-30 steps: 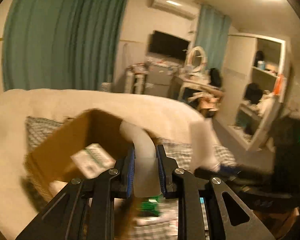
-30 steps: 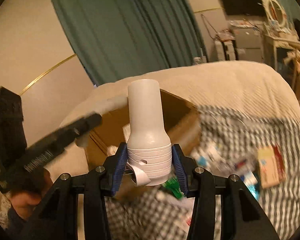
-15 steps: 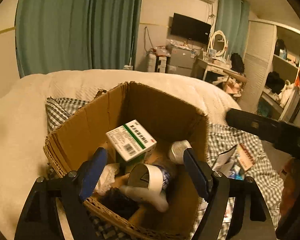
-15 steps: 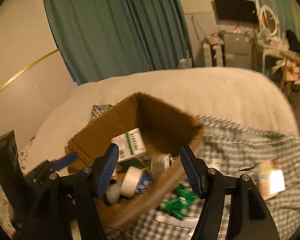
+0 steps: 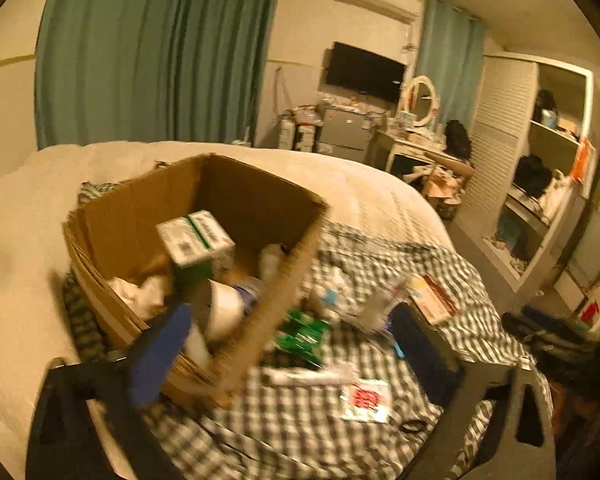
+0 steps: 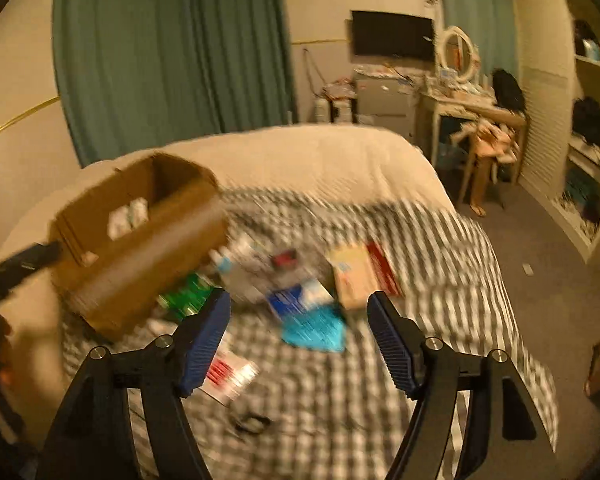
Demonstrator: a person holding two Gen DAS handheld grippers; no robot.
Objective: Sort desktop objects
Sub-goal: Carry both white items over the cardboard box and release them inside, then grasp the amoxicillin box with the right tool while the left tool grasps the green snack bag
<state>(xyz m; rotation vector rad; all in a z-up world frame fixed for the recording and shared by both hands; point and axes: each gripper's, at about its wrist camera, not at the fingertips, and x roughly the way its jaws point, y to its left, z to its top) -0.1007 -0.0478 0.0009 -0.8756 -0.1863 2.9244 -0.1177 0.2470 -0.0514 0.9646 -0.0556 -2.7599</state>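
Note:
A brown cardboard box [image 5: 260,196] [image 6: 140,236] sits on the bed at the left. Inside it lie a green-and-white carton [image 5: 194,238], white bottles [image 5: 222,314] and crumpled white stuff. My left gripper [image 5: 288,340] is open and empty, above the box's near right corner. My right gripper [image 6: 298,330] is open and empty over loose items on the checked cloth [image 6: 440,280]: a blue packet [image 6: 312,324], a tan-and-red booklet [image 6: 360,272] and a green pack [image 6: 186,296]. The left gripper's body [image 6: 16,268] shows at the left edge of the right wrist view.
A red-and-white sachet [image 5: 364,400] [image 6: 228,372] and a white tube [image 5: 308,376] lie on the cloth near me. A small black ring [image 6: 252,424] lies close to the right gripper. Beyond the bed stand a desk [image 6: 472,108], shelves and green curtains.
Both grippers held white bottles one second ago, then opened; the bottles now lie in the box. Both grippers have since swung right, away from the box toward the loose items.

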